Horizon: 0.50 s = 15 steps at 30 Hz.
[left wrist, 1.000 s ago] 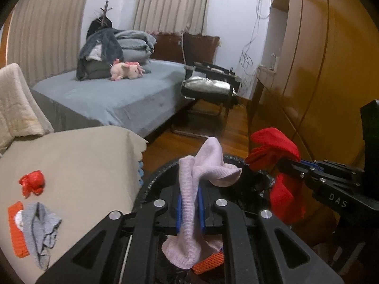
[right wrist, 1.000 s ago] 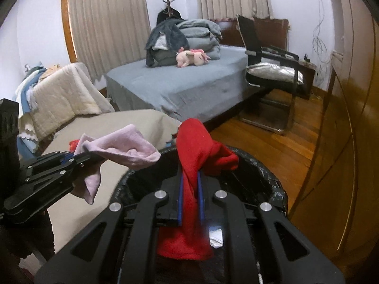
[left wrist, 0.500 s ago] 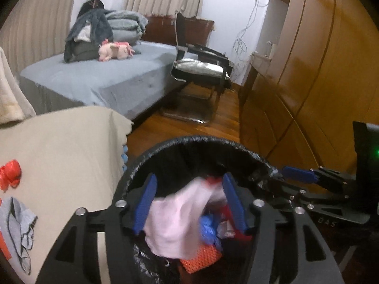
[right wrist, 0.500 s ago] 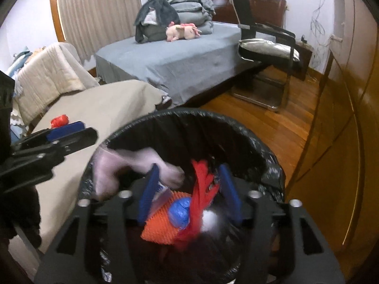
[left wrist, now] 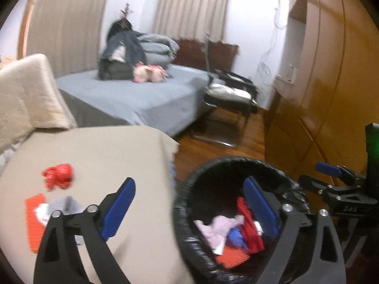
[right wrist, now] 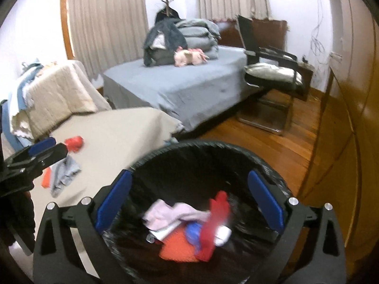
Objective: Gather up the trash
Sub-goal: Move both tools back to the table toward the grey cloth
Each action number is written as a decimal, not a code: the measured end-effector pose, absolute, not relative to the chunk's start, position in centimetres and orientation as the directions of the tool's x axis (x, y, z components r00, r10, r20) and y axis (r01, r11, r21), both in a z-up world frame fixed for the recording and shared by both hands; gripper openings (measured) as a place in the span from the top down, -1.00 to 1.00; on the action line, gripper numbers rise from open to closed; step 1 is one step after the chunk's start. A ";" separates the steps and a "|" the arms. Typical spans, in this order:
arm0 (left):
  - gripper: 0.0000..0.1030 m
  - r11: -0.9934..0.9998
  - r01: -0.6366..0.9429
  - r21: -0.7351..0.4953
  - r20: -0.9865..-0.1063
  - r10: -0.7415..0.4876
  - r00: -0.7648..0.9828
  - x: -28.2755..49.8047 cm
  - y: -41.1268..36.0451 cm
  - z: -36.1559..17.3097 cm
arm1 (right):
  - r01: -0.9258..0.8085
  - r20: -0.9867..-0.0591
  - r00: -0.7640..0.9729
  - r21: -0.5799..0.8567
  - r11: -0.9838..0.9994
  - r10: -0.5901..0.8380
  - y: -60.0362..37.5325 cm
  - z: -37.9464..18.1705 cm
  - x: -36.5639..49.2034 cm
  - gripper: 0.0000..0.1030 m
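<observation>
A black-lined trash bin point(left wrist: 203, 172) point(right wrist: 165, 151) stands on the floor beside a beige-covered table point(left wrist: 99, 156) point(right wrist: 113, 132). Inside lie a pink cloth point(left wrist: 218, 227) point(right wrist: 170, 214), a red cloth point(left wrist: 248, 227) point(right wrist: 216, 215), an orange piece and a blue piece. My left gripper point(left wrist: 189, 206) is open and empty over the bin's left rim. My right gripper point(right wrist: 189, 201) is open and empty above the bin. On the table remain a red crumpled piece point(left wrist: 59, 175) point(right wrist: 74, 142), a grey cloth point(left wrist: 67, 203) point(right wrist: 64, 172) and an orange strip point(left wrist: 34, 222) point(right wrist: 46, 177).
A bed with grey sheet point(left wrist: 132, 94) point(right wrist: 184, 80) lies behind, piled with bedding and a pink plush toy point(right wrist: 189, 56). A black chair point(left wrist: 229, 92) point(right wrist: 270, 71) stands on the wooden floor. Wooden wardrobe doors point(left wrist: 331, 82) point(right wrist: 355, 118) run along the right.
Both grippers opened and let the pink and red cloths fall into the bin. The left gripper has since swung left toward the table and both have lifted.
</observation>
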<state>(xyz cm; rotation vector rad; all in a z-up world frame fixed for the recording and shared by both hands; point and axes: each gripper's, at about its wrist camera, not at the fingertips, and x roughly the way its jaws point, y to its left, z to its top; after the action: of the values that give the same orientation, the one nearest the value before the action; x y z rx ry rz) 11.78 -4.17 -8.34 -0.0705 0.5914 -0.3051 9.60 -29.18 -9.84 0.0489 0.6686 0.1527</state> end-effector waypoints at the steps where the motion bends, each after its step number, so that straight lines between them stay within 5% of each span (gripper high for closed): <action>1: -0.84 0.957 0.248 -0.150 -0.532 -0.290 0.795 11.6 -3.5 -8.1 | -0.133 -0.607 0.778 0.097 0.986 0.165 -28.7 -9.6 9.7 -0.89; 15: -0.88 0.995 -0.027 -0.095 -0.535 -0.028 0.844 8.7 8.5 -9.0 | -0.281 -0.582 0.756 0.125 0.951 0.300 -18.0 -9.4 12.7 -0.89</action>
<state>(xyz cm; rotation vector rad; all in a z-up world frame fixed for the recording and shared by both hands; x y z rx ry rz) 8.68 8.49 -9.04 -0.1004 0.5662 -0.0004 12.70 -18.04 -9.41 0.0308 0.6392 0.3167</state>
